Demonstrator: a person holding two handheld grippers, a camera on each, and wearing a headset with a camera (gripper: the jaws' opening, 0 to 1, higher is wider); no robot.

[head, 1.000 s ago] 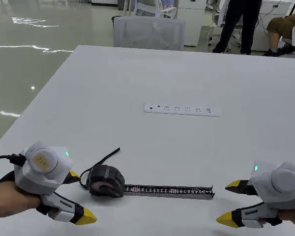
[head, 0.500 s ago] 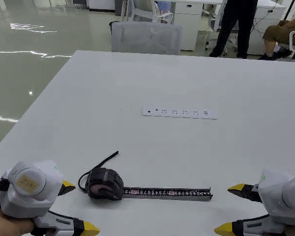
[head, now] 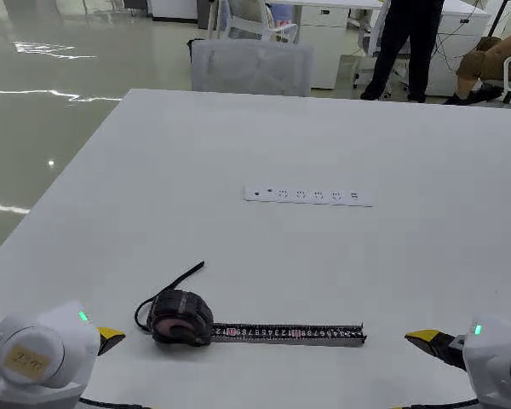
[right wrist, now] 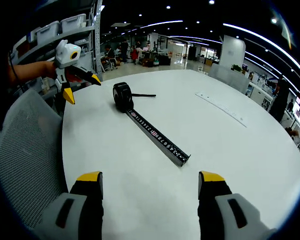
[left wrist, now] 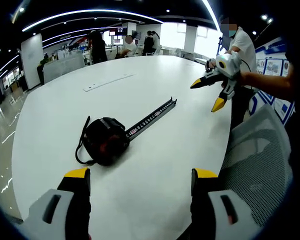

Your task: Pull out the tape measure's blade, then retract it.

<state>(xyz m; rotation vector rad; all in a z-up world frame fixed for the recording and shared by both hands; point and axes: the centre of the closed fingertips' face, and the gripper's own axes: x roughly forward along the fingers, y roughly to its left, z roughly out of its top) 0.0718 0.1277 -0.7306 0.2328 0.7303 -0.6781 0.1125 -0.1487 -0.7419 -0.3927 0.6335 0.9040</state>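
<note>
Tape measure [head: 181, 317] lies on the white table [head: 324, 128] near your edge, its blade [head: 289, 333] extended flat to your right. Your left gripper [left wrist: 140, 175] and right gripper [right wrist: 150, 177] hover off either end, jaws spread wide, holding nothing.

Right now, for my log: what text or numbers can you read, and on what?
"2 3 4 5 6 7 8 9": blade of the tape measure, roughly; other digits too small.
Sticker on left gripper: blurred, unreadable.
Power strip: markings too small.
</note>
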